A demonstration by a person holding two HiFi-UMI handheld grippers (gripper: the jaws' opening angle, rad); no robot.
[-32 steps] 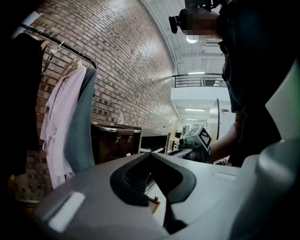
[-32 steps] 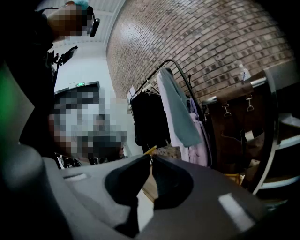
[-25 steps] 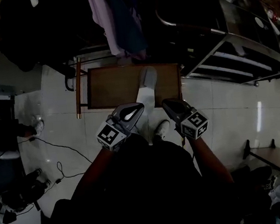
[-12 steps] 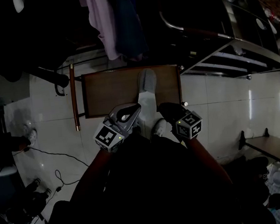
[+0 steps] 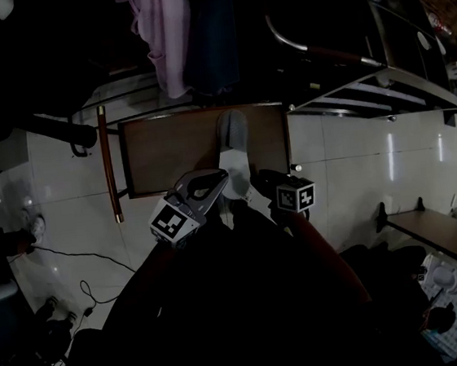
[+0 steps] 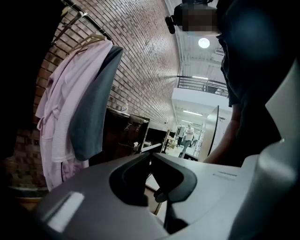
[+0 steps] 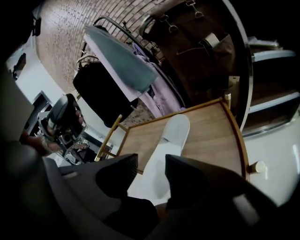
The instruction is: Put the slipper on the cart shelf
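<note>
Cart shelf (image 7: 211,136) – a wooden tray w/ a raised rim – held just one thing: the white slipper (image 7: 171,136). It lay flat, approx. mid-shelf. Its long axis ran near-to-far, toe pointing far toward the hanging robes (image 5: 159,38) & close to the far rim. The heel end was at the near rim, seeming to poke past it. Bare wood showed on both sides, more on the left. Right gripper (image 7: 151,161) sat at the near edge, jaws opening – the heel showed in the gap between them, pads off it. Left gripper (image 6: 151,157) was just left of it, tips pressed together, nothing in them. A corner post w/ a knob (image 7: 257,166) stood at the near right corner, close to the right gripper. White tile floor (image 5: 357,163) lay open to the right.
</note>
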